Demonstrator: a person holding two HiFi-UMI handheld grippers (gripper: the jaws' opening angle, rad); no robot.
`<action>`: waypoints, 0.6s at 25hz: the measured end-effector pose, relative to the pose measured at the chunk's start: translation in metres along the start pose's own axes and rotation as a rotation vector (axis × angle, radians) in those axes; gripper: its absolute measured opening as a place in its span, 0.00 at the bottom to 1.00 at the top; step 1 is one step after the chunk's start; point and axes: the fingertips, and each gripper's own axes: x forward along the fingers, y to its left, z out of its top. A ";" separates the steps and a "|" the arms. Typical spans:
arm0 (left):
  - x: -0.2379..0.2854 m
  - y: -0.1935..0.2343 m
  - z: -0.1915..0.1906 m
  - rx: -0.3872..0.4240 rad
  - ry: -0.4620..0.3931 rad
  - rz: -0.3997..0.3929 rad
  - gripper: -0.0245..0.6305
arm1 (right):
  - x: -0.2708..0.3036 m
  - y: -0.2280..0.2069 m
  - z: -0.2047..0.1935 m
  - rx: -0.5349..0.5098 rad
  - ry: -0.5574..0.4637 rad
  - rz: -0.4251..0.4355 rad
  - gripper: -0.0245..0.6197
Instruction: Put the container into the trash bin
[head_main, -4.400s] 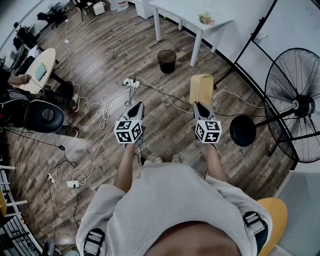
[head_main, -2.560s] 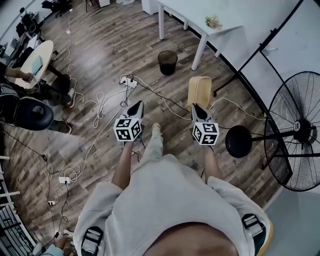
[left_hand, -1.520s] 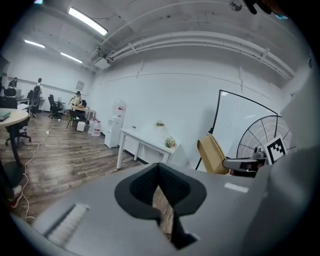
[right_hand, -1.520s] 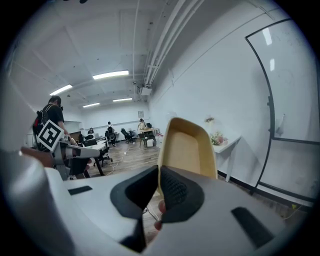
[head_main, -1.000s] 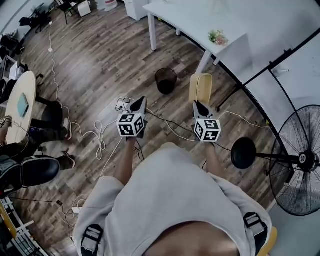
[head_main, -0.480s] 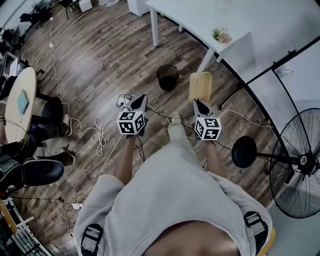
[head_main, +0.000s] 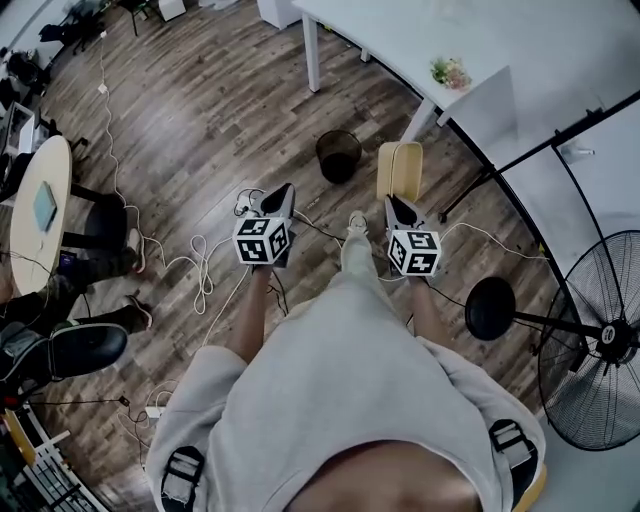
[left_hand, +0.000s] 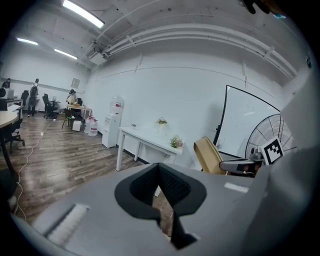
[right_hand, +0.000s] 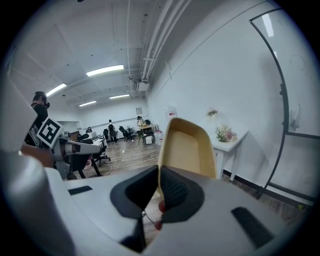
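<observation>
Wood floor (head_main: 200, 120) — right gripper (head_main: 393, 202) clamps the container (head_main: 400, 168), trash bin (head_main: 339, 155) near.

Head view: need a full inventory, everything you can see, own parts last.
container: 1, tan, held in right claw, above the floor
trash bin: 1, dark mesh, on floor ahead, left of container
table: 1, white, top right
potted flowers: 1, pinkish-green, on table's corner
fan: 1, black pedestal type, right edge
cables: several, white, across floor at left
round table: 1, light wood, left edge
office chair: 1, black, lower left
left claw: 1, grey, shut, empty
right claw: 1, grey, shut on container
</observation>
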 end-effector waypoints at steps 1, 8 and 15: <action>0.006 0.002 0.003 -0.001 0.000 0.002 0.05 | 0.006 -0.003 0.002 0.001 0.002 0.003 0.08; 0.060 0.019 0.027 -0.017 0.010 0.028 0.05 | 0.060 -0.036 0.024 0.006 0.015 0.032 0.08; 0.125 0.031 0.051 -0.035 0.030 0.050 0.05 | 0.119 -0.072 0.050 0.004 0.042 0.075 0.08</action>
